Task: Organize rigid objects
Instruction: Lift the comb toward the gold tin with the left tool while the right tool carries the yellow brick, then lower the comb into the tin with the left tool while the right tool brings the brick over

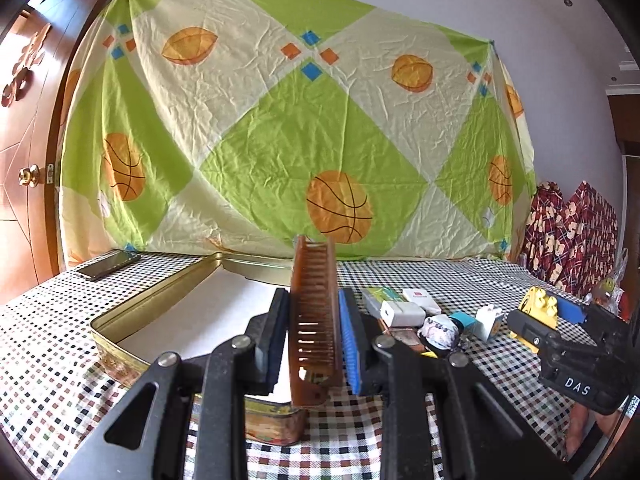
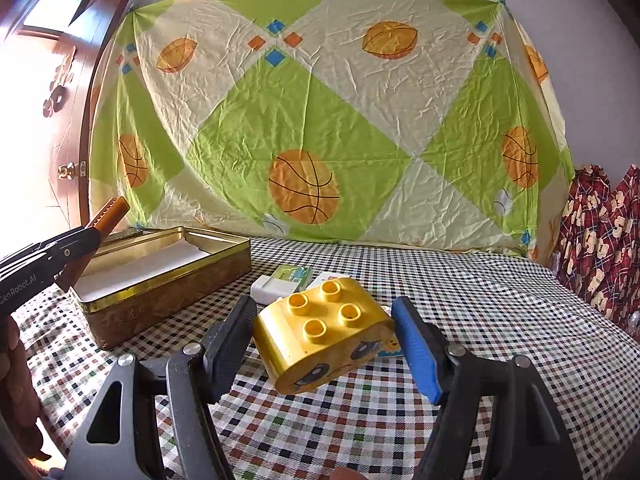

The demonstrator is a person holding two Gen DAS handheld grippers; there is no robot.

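The left gripper (image 1: 314,322) pinches a brown translucent plastic comb (image 1: 314,312) upright over the open gold tin box (image 1: 168,300), apparently ready to lower it inside. The right gripper (image 2: 326,344) clamps a yellow studded toy brick (image 2: 324,340), lifted clear of the checked tablecloth (image 2: 480,320), likely bound there too.

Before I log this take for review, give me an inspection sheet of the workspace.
Surface: checkered tablecloth.
Job's things: open tin box, white-lined; brown comb; yellow toy block.
Clutter: white chargers, small toys, phone at far left.
Grippers: left gripper shut on the comb above the tin's edge; right gripper shut on the block.
Cables: nothing seen.
Surroundings: basketball-print sheet, wooden door.
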